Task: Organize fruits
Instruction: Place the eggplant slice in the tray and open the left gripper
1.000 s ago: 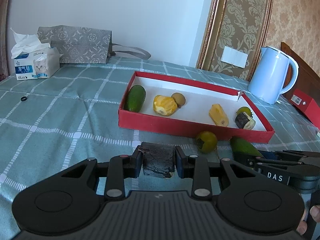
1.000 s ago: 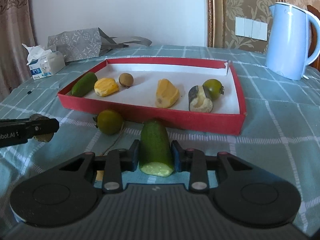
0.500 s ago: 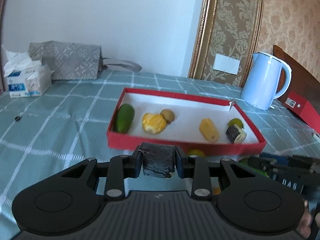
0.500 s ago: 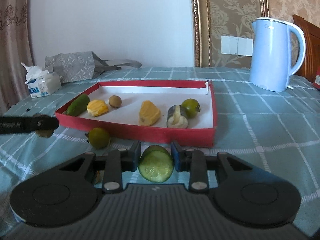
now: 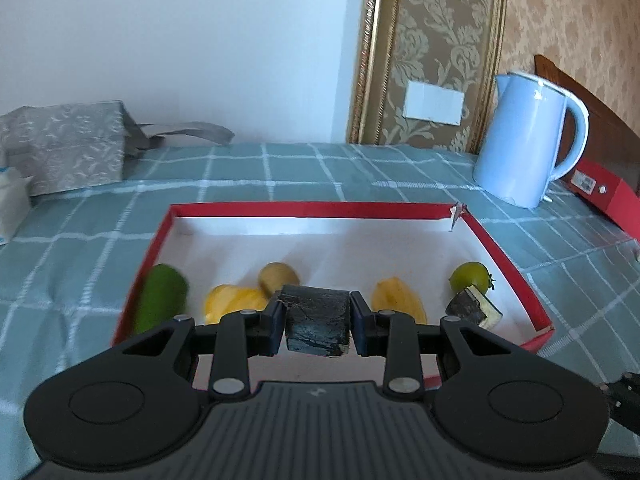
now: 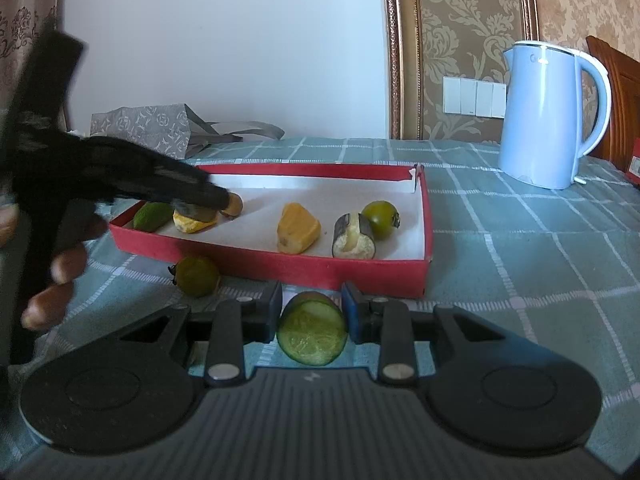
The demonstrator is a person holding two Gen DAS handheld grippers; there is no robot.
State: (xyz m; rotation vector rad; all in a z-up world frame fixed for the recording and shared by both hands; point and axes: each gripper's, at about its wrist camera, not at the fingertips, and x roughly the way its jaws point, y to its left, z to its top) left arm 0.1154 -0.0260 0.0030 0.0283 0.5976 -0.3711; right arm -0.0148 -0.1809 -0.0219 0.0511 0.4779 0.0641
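You have almost nothing to read here. The pale blue kettle carries a faint mark near its top rim in the right wrist view, too washed out to spell. The red box at the far right of the worktop bears a small white label in the left wrist view, its print too small to make out. The grey patterned bag shows a repeating ornament, but you cannot read any letters in it. A small embossed logo sits on the left tool's housing, a symbol rather than a word.
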